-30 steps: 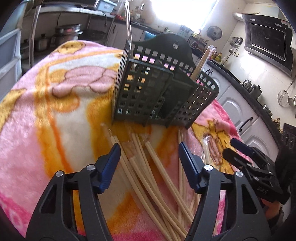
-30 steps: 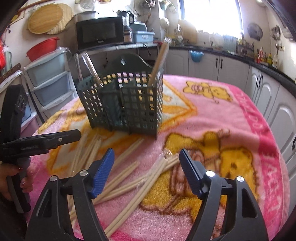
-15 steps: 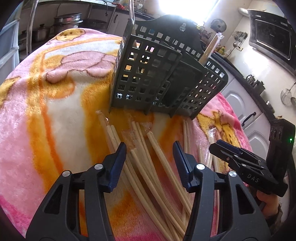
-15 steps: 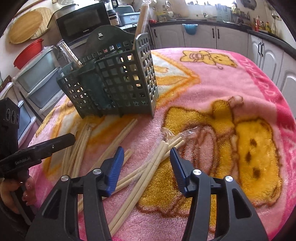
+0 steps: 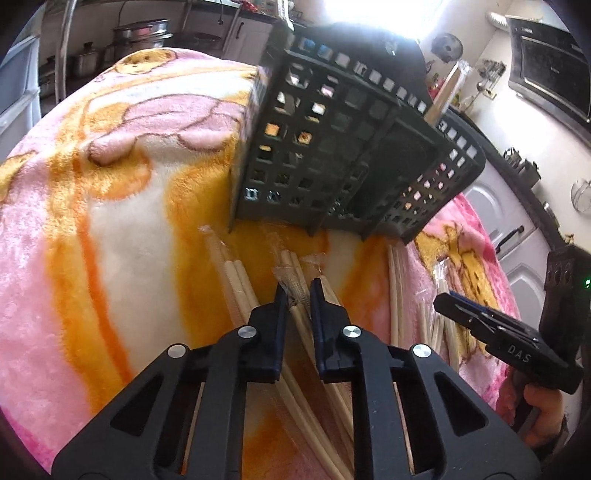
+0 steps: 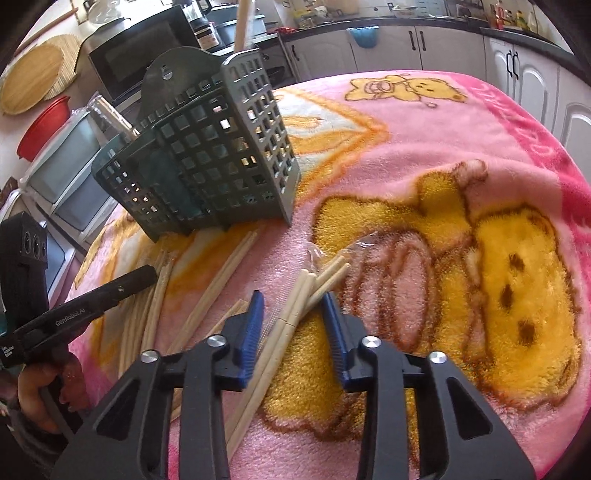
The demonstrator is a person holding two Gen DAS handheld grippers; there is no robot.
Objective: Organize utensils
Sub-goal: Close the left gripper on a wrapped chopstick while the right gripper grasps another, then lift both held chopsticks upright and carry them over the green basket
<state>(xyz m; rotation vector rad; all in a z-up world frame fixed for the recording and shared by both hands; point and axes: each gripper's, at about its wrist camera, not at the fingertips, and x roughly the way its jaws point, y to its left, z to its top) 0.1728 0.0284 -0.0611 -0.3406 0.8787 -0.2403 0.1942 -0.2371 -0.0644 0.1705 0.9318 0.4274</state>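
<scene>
A dark green slotted utensil holder stands on the pink blanket; it also shows in the right wrist view, with wrapped chopsticks standing in it. Several pairs of wrapped pale chopsticks lie on the blanket in front of it. My left gripper is low on the blanket, its jaws closed down to a narrow gap around one wrapped pair. My right gripper is partly open, its jaws on either side of another wrapped pair without pressing it.
The blanket covers a round table whose edge falls away on all sides. Kitchen cabinets, a microwave and plastic drawers stand around it. More loose chopsticks lie between the two grippers.
Both grippers have come down toward the blanket and narrowed. The left jaws have closed around a wrapped chopstick pair; the right jaws have narrowed around another pair.
</scene>
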